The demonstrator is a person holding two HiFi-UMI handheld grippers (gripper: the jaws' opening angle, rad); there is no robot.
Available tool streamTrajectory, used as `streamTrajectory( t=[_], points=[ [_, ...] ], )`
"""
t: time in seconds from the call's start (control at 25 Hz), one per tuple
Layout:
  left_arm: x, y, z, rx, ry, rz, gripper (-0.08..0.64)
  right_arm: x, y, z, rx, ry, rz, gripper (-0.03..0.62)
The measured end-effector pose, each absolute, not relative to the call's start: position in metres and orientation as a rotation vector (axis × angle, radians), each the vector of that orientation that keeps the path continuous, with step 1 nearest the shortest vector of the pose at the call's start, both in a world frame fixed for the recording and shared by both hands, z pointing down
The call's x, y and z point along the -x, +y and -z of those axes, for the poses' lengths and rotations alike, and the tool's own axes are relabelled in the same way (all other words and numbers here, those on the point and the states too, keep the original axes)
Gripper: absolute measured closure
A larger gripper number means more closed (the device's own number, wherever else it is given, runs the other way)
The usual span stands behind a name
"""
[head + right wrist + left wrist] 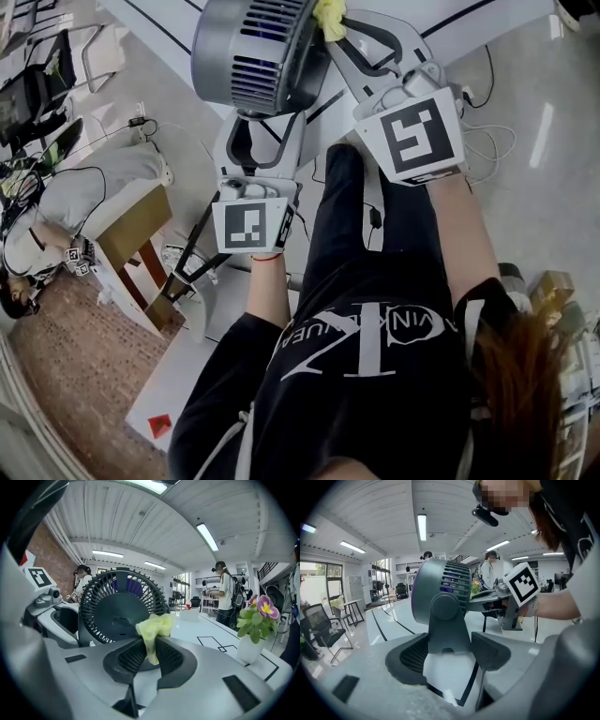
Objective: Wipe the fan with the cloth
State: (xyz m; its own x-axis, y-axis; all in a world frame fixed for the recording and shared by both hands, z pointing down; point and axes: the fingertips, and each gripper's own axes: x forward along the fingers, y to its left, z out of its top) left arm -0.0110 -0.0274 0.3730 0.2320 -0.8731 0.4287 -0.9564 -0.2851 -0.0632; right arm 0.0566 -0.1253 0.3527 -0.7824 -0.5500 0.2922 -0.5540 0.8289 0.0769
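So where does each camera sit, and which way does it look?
Head view: on the person's head, looking down on fan, arms, black shirt.
Left gripper view: on the left gripper, facing the fan's back; jaws grip its stand.
Right gripper view: on the right gripper, facing the fan's front; jaws hold the cloth.
Shared: the fan.

Matt plastic, soft cloth
The fan (pixel 440 597) is matt grey plastic; the cloth (pixel 156 626) is soft, crumpled yellow fabric; the table (pixel 211 632) is smooth, glossy white.

Head view looks steeply down from above. Both gripper views sit close to the round grey plastic fan (pixel 251 49): left faces its back (pixel 440 599), right its front grille (pixel 117 606).
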Motion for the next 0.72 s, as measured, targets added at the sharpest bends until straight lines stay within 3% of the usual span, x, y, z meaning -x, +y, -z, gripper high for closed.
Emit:
streamTrajectory(
  t=[0.32, 0.72],
  points=[
    [0.011, -0.027, -0.375, -2.319, -1.705, -0.632, 0.261, -0.046, -0.104, -0.368, -0.83, -2.696, -0.305, 0.531],
    [0.009, -0.02, -0.377, -2.375, -1.633, -0.778, 0.258, -0.035, -0.064, -0.371, -0.767, -2.654, -0.382, 0.532]
  ],
)
